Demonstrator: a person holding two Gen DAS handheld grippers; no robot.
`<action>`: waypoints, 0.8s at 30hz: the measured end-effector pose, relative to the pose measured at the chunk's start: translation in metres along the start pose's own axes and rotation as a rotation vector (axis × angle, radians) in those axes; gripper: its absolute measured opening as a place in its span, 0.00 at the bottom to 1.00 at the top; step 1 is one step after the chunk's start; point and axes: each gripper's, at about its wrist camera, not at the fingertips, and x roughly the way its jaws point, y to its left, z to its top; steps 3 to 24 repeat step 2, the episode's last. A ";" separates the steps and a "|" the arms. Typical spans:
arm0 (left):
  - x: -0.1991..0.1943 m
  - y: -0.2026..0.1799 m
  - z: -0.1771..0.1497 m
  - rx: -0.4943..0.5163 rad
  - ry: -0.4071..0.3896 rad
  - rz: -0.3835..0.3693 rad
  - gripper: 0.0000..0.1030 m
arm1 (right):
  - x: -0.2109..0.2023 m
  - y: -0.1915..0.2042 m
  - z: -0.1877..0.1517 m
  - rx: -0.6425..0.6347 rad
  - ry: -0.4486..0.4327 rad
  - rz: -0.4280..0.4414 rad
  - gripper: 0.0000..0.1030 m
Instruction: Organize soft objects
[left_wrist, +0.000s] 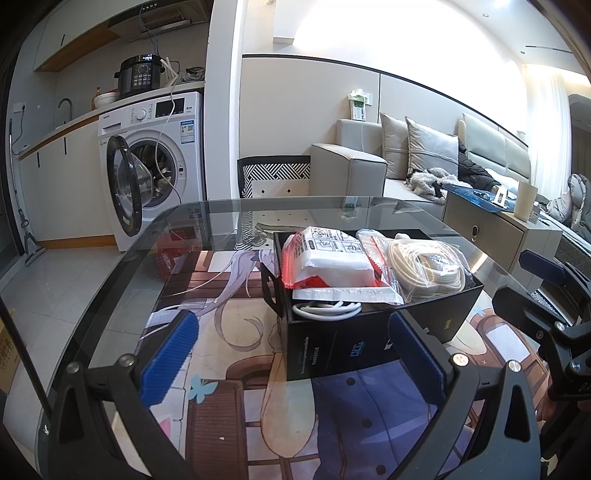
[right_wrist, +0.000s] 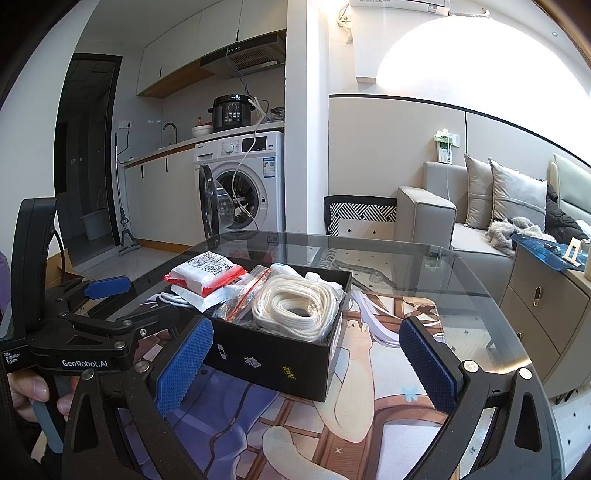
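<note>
A black box (left_wrist: 354, 338) (right_wrist: 280, 362) stands on the glass table. It holds a red and white soft pack (left_wrist: 325, 264) (right_wrist: 207, 275), a bagged coil of cream rope (left_wrist: 428, 267) (right_wrist: 299, 308), a flat white packet (left_wrist: 343, 295) and a white cable (left_wrist: 325, 308). My left gripper (left_wrist: 295, 358) is open and empty, just in front of the box; it also shows in the right wrist view (right_wrist: 107, 291). My right gripper (right_wrist: 306, 365) is open and empty, with the box's near corner between its fingers; it also shows at the right edge of the left wrist view (left_wrist: 546, 280).
The glass table (left_wrist: 221, 218) (right_wrist: 461, 273) covers an illustrated mat (left_wrist: 229, 350). A washing machine (left_wrist: 155, 162) with its door open stands behind on the left. A sofa (left_wrist: 369, 166) and a low cabinet (left_wrist: 491, 229) stand on the right.
</note>
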 end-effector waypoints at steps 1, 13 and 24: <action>0.000 0.001 0.000 -0.003 0.003 0.001 1.00 | 0.000 0.000 0.000 0.000 0.000 0.000 0.99; 0.001 0.002 0.001 -0.005 0.004 0.002 1.00 | -0.001 0.000 0.000 0.000 0.000 -0.001 0.99; 0.001 0.002 0.001 -0.005 0.004 0.002 1.00 | -0.001 0.000 0.000 0.000 0.000 -0.001 0.99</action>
